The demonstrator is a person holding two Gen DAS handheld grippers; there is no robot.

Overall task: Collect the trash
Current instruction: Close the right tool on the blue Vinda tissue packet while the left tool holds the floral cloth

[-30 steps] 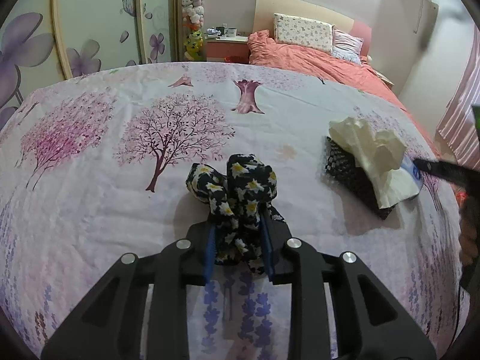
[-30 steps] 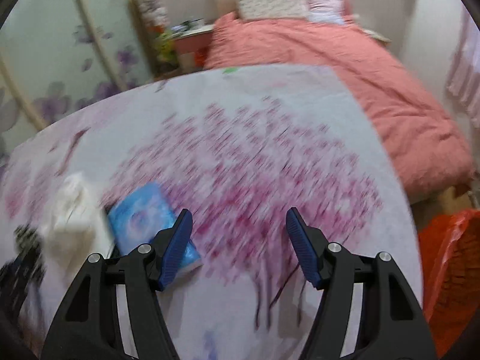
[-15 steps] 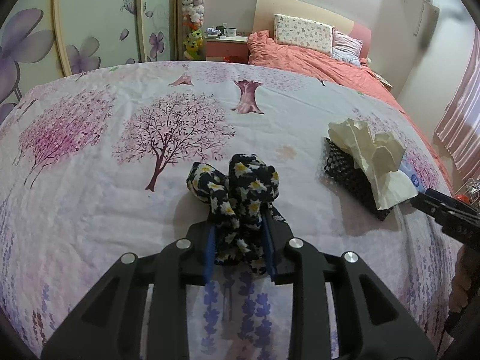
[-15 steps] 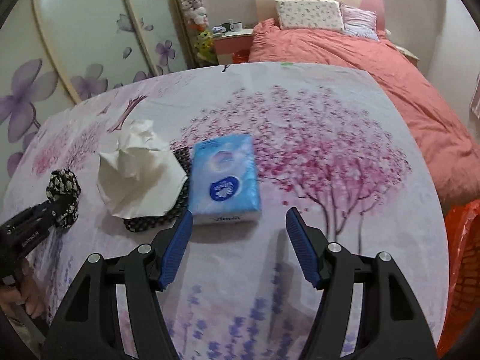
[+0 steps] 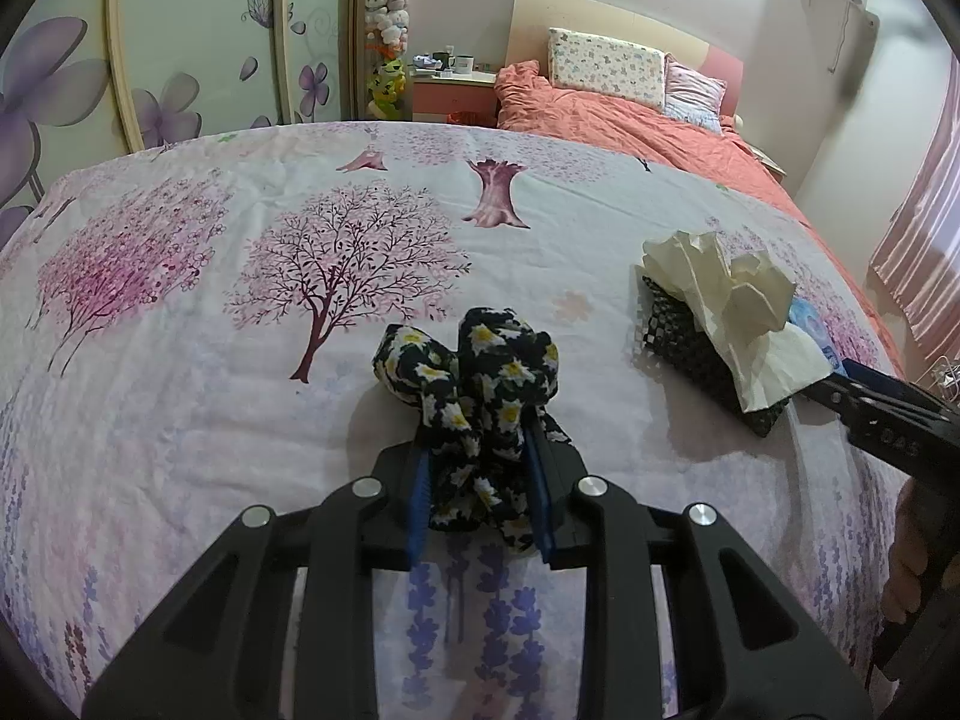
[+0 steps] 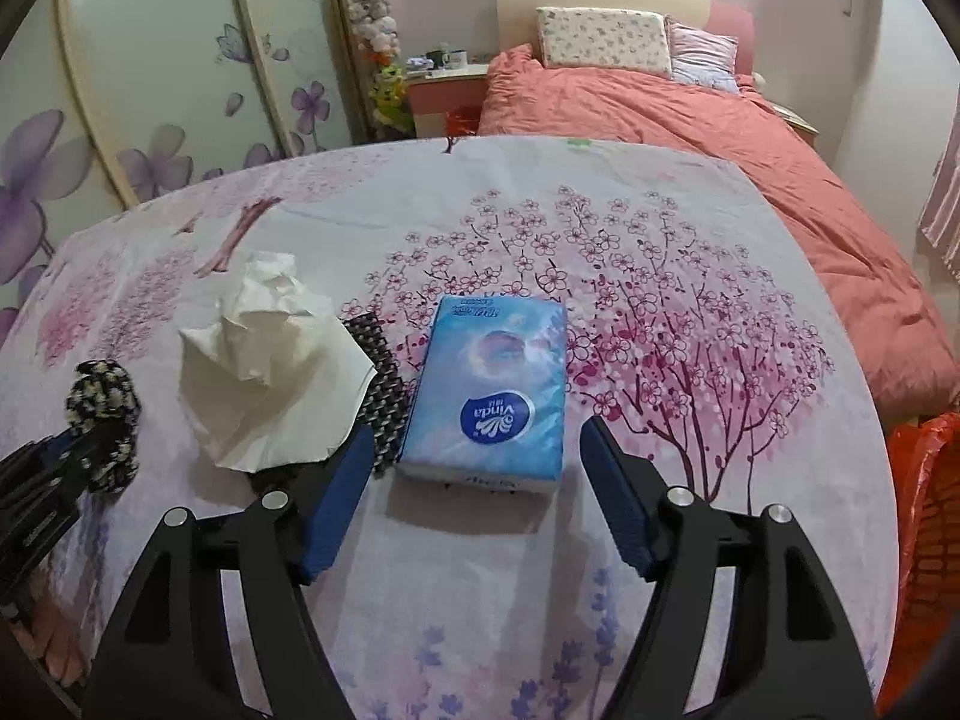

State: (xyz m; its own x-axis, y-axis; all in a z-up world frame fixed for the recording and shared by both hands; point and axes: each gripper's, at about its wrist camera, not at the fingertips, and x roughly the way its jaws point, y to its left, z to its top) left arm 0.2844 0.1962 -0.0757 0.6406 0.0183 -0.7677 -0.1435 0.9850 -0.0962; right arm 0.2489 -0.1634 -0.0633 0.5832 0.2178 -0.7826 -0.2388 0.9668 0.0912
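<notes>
My left gripper is shut on a black cloth with yellow daisies, held low over the floral sheet. A crumpled white tissue lies on a black mesh item to its right. In the right wrist view my right gripper is open and empty, just short of a blue tissue pack. The crumpled tissue, the mesh item and the daisy cloth lie to its left. The right gripper shows at the left view's right edge.
A table covered by a sheet with pink trees carries everything. An orange bag hangs past its right edge. A bed with a coral duvet and a nightstand stand beyond.
My right gripper swung left and settled facing the blue tissue pack, drawing a little closer to it. My left gripper stayed put, still shut on the daisy cloth.
</notes>
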